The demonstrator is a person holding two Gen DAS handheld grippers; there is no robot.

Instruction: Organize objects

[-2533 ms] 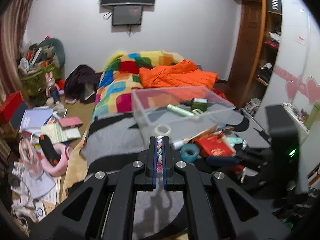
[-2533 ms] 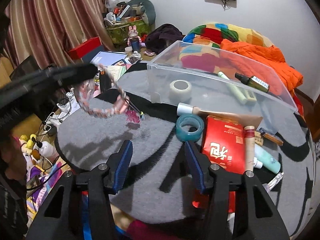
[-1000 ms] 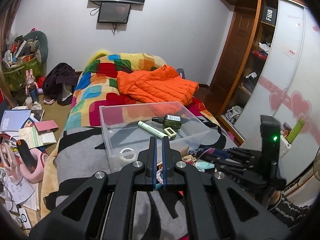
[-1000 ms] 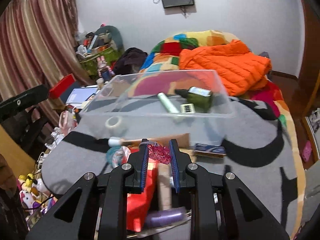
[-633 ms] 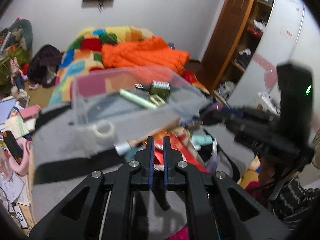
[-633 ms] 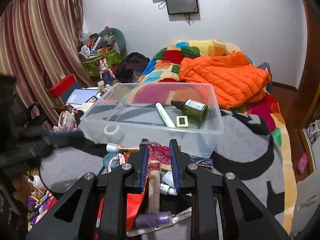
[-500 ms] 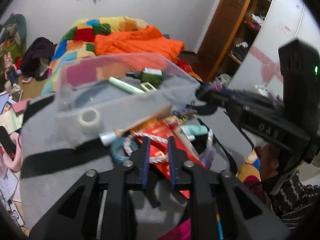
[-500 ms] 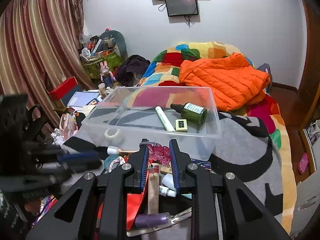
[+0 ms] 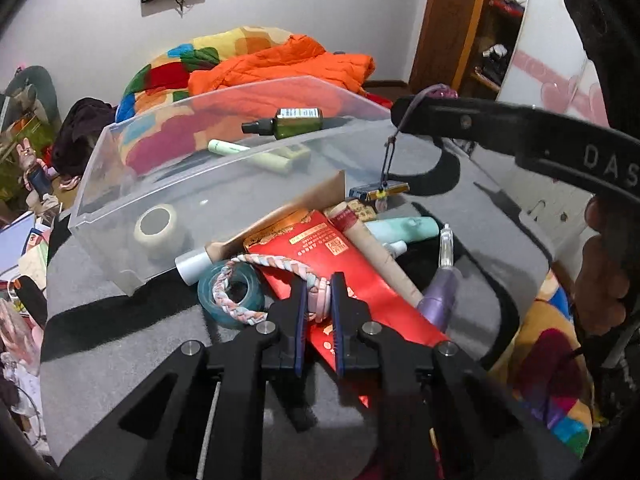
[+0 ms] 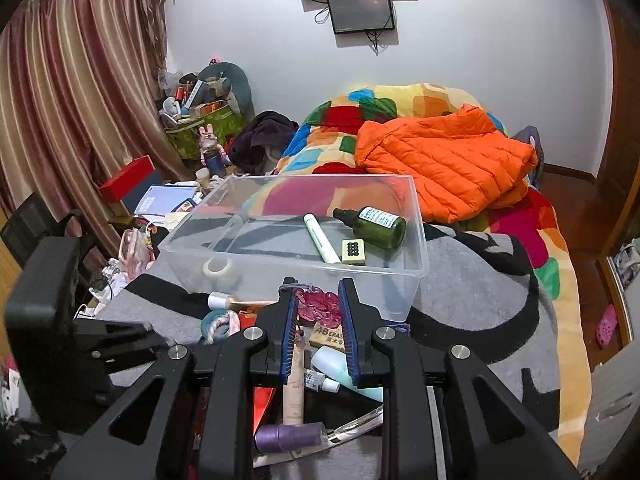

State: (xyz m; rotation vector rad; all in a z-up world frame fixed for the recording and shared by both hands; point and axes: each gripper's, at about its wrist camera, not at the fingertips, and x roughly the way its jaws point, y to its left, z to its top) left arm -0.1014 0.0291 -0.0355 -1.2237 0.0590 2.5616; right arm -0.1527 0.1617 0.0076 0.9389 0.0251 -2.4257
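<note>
The left tongs (image 9: 319,294), jaws just narrowed, pinch the pink end of a braided pastel loop (image 9: 256,280) lying leftward over the teal tape roll (image 9: 230,298). Just beyond stands the clear plastic bin (image 9: 120,216). The right tongs (image 10: 318,304), nearer its rim, clamp a magenta charm (image 10: 320,306).

One clear bin (image 10: 416,216) — two tape rolls (image 9: 158,226) — one green bottle (image 10: 376,222).
</note>
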